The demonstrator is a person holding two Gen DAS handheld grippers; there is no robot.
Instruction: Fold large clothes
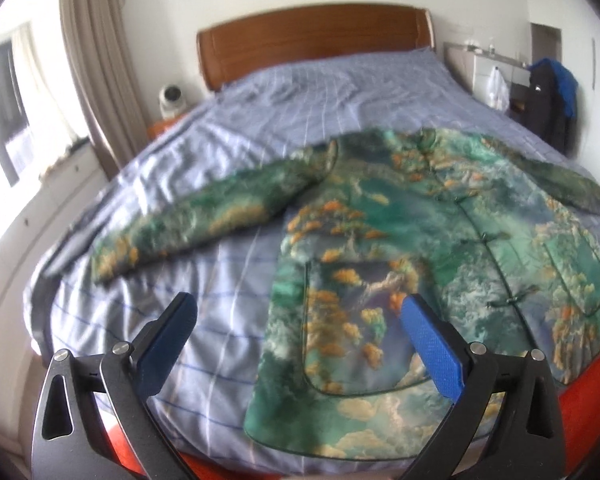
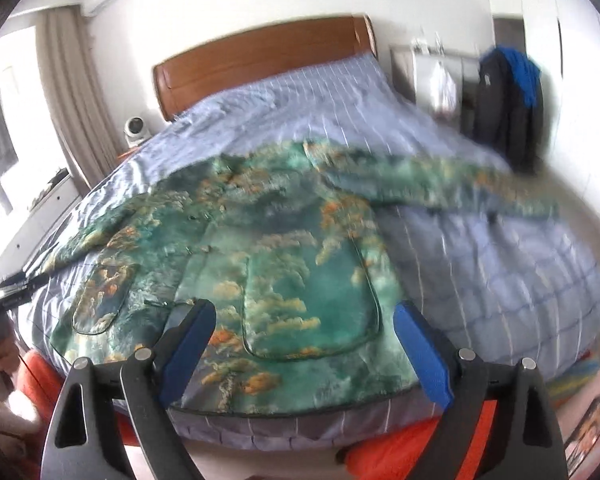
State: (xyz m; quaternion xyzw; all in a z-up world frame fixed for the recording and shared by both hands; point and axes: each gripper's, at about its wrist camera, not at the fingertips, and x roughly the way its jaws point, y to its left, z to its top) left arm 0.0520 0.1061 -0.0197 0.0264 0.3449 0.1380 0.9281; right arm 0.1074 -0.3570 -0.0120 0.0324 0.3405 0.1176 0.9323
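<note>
Jacket point(image 1: 400, 240) laid flat, sleeves out, mid-frame on bed point(image 1: 220, 320) for folding — my L gripper point(image 1: 296, 328) & R gripper point(image 2: 304, 336) both wide open, holding nothing.

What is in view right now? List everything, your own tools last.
jacket: one, green with orange print, spread flat front-up on the bed, sleeves out
duvet: one, pale blue striped, covering the bed
headboard: one, brown wood, far end
curtain: one, beige, by the window
small fan: one, white, beside the headboard
dark clothes: black and blue, hanging at the far right
left tool: open, empty
right tool: open, empty
</note>
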